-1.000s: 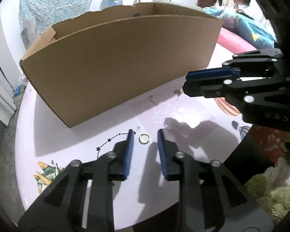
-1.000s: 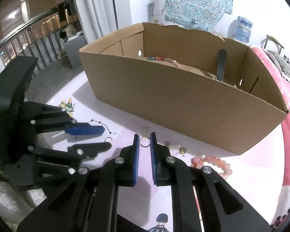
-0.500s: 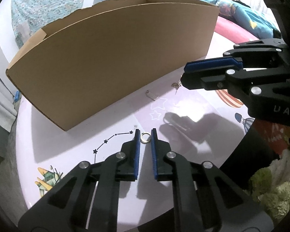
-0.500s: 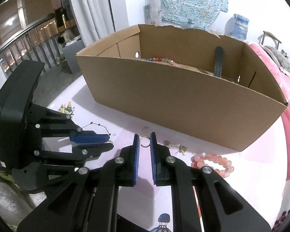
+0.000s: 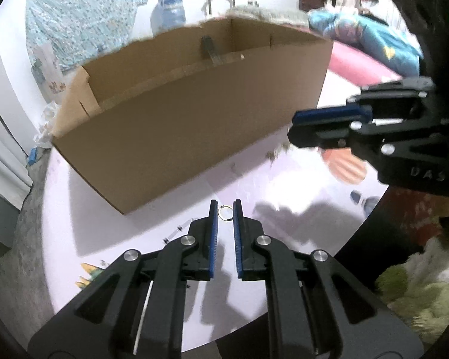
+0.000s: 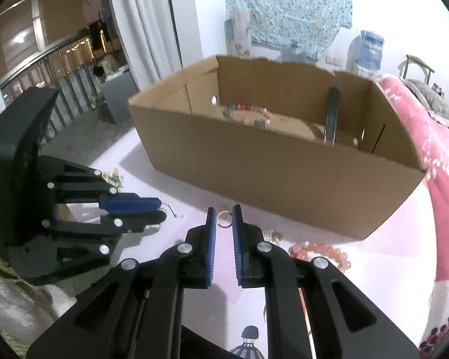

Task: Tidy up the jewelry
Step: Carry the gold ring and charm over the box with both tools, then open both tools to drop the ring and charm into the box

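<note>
Left wrist view: compared with a second ago, the left gripper (image 5: pixel 225 209) is closed in from wide apart and is now clamped on a small gold ring (image 5: pixel 225 212) held at its tips, lifted off the table (image 5: pixel 83 209). The cardboard box (image 5: pixel 188 125) is seen ahead of the tips, interior now partly visible, so a drop into it is judged next. The right gripper (image 5: pixel 296 128) is seen to the right of the tips.

Right wrist view: little change is noted. The right gripper (image 6: pixel 224 220) is clamped on a silver ring (image 6: pixel 223 219) at its tips. The box (image 6: pixel 272 185) sits just beyond; a pink bead bracelet (image 6: pixel 320 252) and small earrings (image 6: pixel 272 234) are left on the table to the right of the tips.
</note>
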`<control>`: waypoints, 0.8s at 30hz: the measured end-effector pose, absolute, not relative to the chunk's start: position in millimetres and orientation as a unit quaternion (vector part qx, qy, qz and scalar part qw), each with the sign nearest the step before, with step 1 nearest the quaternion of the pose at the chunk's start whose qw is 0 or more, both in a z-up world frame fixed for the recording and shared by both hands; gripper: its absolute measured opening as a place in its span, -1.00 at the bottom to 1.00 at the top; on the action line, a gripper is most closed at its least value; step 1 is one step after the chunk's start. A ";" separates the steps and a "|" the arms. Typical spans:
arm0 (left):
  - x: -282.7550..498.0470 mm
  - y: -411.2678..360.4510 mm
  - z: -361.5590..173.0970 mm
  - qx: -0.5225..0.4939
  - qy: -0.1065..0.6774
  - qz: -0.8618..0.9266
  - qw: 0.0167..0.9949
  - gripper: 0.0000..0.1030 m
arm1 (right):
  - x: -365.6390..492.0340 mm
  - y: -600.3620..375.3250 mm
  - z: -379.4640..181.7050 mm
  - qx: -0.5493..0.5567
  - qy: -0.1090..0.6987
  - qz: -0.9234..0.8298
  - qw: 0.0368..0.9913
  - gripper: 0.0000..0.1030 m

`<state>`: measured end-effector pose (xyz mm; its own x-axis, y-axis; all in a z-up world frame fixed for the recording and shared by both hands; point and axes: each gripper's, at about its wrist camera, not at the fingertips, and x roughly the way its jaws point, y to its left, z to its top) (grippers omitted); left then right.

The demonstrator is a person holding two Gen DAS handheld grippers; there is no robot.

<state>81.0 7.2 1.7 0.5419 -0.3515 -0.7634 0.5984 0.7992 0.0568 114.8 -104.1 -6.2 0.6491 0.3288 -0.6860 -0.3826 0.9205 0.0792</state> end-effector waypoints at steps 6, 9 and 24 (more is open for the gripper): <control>79.6 17.9 65.4 0.123 0.324 -0.300 0.889 -0.83 | 113.7 -107.2 44.0 -0.028 0.320 0.223 0.920 -0.78; 91.3 14.8 93.6 0.116 0.296 -0.312 0.895 -0.83 | 124.0 -108.5 74.1 -0.043 0.287 0.241 0.926 -0.78; 291.4 2.9 41.8 0.027 0.546 -0.267 0.794 -0.82 | 314.9 -96.9 35.6 0.011 0.514 0.249 0.821 -0.78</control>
